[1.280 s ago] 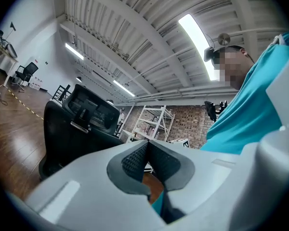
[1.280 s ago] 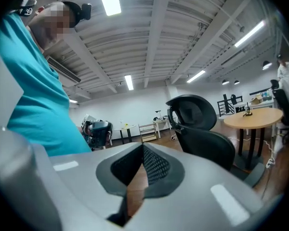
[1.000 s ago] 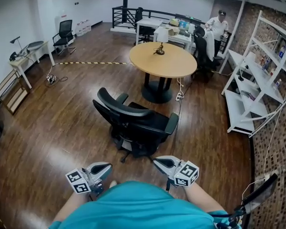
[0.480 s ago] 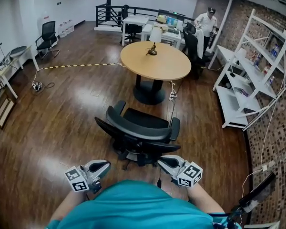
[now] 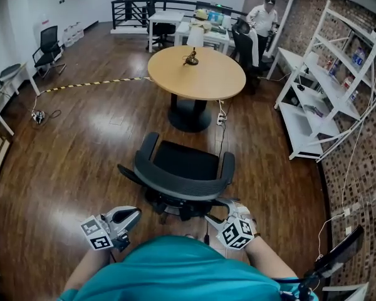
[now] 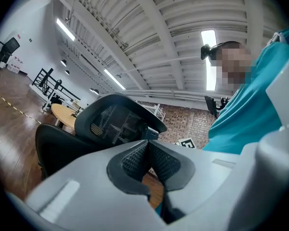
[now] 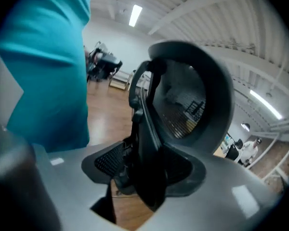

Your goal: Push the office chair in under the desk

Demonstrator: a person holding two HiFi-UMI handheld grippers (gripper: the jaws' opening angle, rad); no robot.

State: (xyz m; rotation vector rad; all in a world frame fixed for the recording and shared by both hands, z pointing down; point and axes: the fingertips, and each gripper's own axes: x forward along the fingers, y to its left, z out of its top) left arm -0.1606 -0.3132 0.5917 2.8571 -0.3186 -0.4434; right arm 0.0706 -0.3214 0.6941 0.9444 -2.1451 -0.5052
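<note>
The black mesh office chair (image 5: 178, 162) stands just in front of me with its backrest (image 5: 175, 185) toward me, facing the round wooden desk (image 5: 197, 73). My left gripper (image 5: 133, 214) hangs shut and empty to the left of the chair back; its pads meet in the left gripper view (image 6: 148, 146), with the backrest (image 6: 111, 121) beyond. My right gripper (image 5: 218, 207) is at the back's lower right. Its jaws have just been opening and now stand open around the chair's black back support (image 7: 144, 138), below the mesh backrest (image 7: 192, 100).
A lamp (image 5: 192, 42) sits on the desk, and a cable and power strip (image 5: 219, 119) lie by its base. White shelving (image 5: 326, 86) lines the brick wall on the right. A person (image 5: 263, 17) stands by desks at the back. Another chair (image 5: 49, 42) is far left.
I have come closer, and the chair now sits square with its back to me. Both grippers moved forward. The right one rolled, dropped to the chair's back and opened.
</note>
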